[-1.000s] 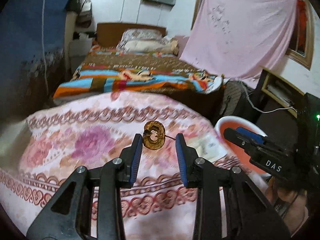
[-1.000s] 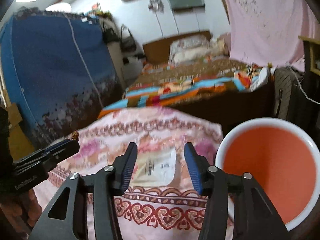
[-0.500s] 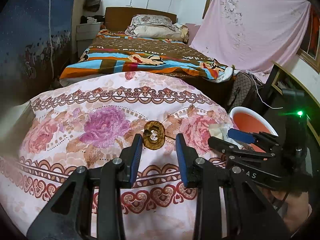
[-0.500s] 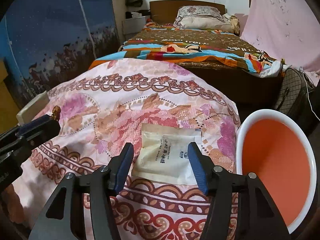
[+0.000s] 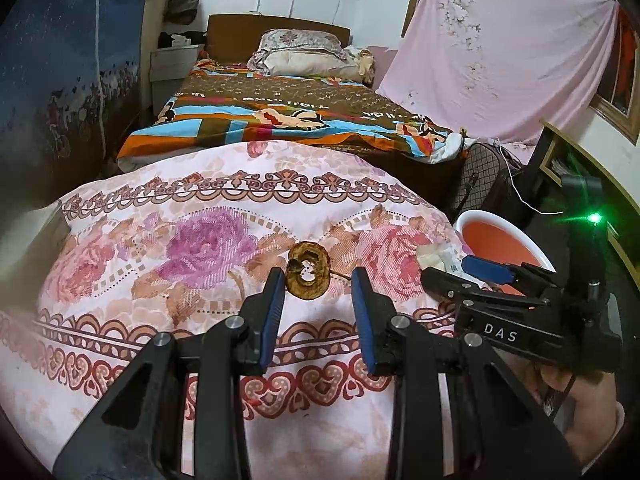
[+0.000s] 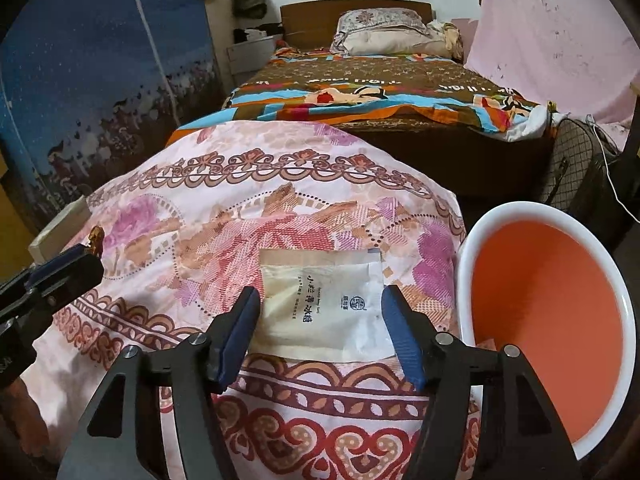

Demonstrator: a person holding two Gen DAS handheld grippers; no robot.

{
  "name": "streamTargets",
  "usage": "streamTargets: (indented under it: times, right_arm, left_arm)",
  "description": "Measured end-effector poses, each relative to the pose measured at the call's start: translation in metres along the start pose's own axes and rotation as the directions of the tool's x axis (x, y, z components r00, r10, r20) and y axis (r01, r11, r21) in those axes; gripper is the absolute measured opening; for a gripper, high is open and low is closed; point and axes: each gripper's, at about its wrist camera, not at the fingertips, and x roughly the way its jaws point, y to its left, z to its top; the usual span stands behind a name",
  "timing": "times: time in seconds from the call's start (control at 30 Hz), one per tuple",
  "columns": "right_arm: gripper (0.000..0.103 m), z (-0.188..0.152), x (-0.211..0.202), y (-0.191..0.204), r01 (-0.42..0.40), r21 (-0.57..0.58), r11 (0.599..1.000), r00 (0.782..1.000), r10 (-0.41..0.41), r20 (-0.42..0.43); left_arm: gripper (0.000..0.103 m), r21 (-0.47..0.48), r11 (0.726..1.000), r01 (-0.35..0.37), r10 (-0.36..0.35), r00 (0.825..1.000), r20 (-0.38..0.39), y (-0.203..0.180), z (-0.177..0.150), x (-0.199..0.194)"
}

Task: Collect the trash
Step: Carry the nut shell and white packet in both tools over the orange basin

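Since the earlier frame, both views have tipped downward, and the right tongs (image 6: 320, 320) have closed in on the sachet (image 6: 324, 312); their jaws have just been opening and now straddle it, pads clear of its side edges.

Status:
- Sachet: flat on the floral cloth (image 6: 280, 184) of the table, near its right edge, beside the bin (image 6: 464, 264). Not yet gripped.
- Brown ring (image 5: 308, 276): lying just ahead of the left tongs (image 5: 318, 300), touching or nearly touching the left pad. Left jaws are spread, pinching nothing.
- Bin: orange interior shows no contents in the visible portion.

Assessment: collection appears barely begun. Remaining: grip the sachet, drop it in the bin, then repeat for the ring.
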Motion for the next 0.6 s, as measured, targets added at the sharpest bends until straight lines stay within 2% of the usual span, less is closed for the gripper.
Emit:
streamTargets:
  times: [0.1, 0.27, 0.3, 0.33, 0.6]
  right_arm:
    - [0.049, -0.001, -0.002, 0.002, -0.023, -0.004, 1.000, 1.000, 0.023, 0.013]
    - [0.045, -0.003, -0.006, -0.004, -0.068, 0.032, 0.997, 0.997, 0.067, 0.031]
    - [0.029, -0.003, -0.008, -0.007, -0.107, 0.044, 0.993, 0.994, 0.105, 0.039]
    - [0.026, -0.004, -0.009, -0.007, -0.123, 0.052, 0.991, 0.992, 0.121, 0.047]
    - [0.019, -0.008, -0.021, -0.012, -0.167, 0.086, 0.982, 0.982, 0.158, 0.106]
  left_arm:
    - [0.018, 0.005, 1.000, 0.000, 0.000, 1.000, 0.002, -0.001, 0.000, 0.000]
    - [0.018, 0.016, 1.000, 0.002, -0.002, 1.000, 0.007, -0.005, 0.000, -0.001]
    - [0.018, 0.017, 1.000, 0.002, -0.002, 1.000, 0.008, -0.006, 0.000, -0.001]
    - [0.018, 0.018, 1.000, 0.002, -0.002, 1.000, 0.008, -0.006, 0.000, -0.001]
    - [0.018, 0.021, 1.000, 0.006, -0.006, 1.000, 0.010, -0.011, -0.001, -0.004]
